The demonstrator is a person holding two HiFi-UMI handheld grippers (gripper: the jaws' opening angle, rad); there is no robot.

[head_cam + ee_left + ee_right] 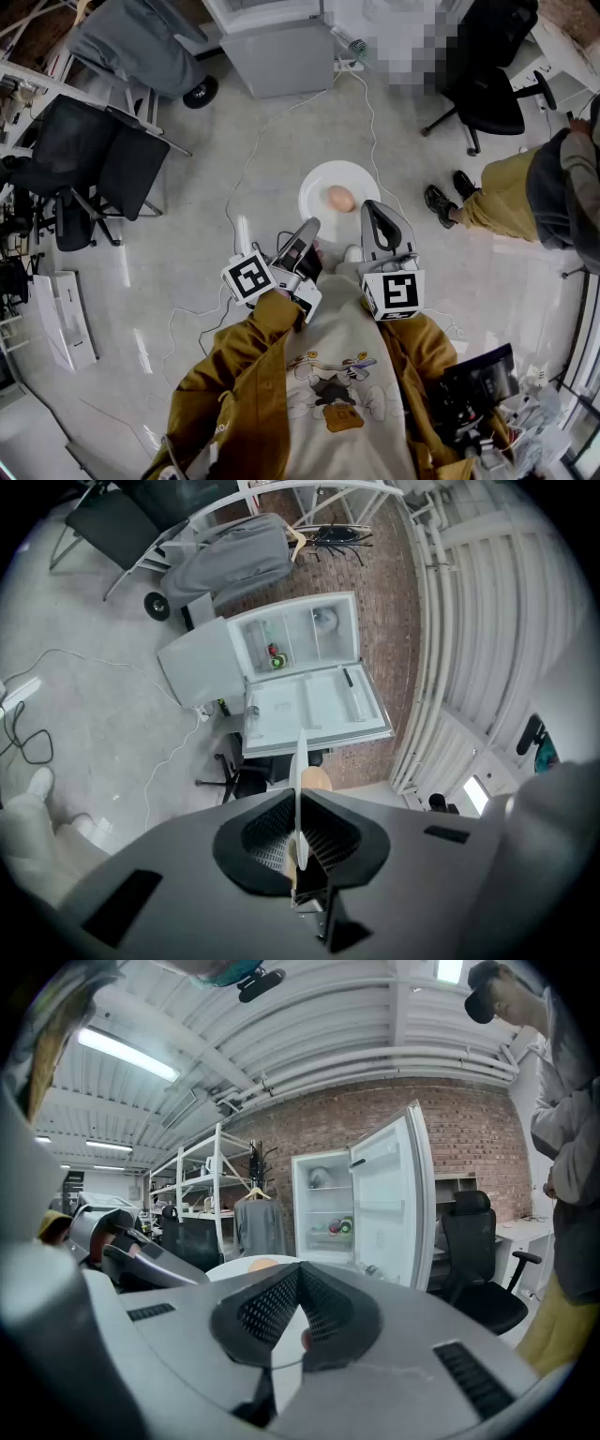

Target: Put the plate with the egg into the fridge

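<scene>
A white plate (323, 181) with a brown egg (340, 198) on it hangs above the grey floor in the head view. My left gripper (310, 227) is shut on the plate's near-left rim and my right gripper (372, 208) is shut on its near-right rim. In the left gripper view the plate (299, 761) shows edge-on between the jaws of my left gripper (298, 803), the egg (318, 780) just beyond. In the right gripper view the plate (234, 1267) and egg (263, 1264) lie past my right gripper (298, 1290). The white fridge (272, 42) stands ahead with its door open (314, 705), shelves visible (328, 1208).
A white cable (253, 150) runs across the floor towards the fridge. Black office chairs stand at the left (89, 159) and upper right (487, 89). A person in tan trousers (525, 192) stands at the right. A grey garment (131, 42) hangs at the upper left.
</scene>
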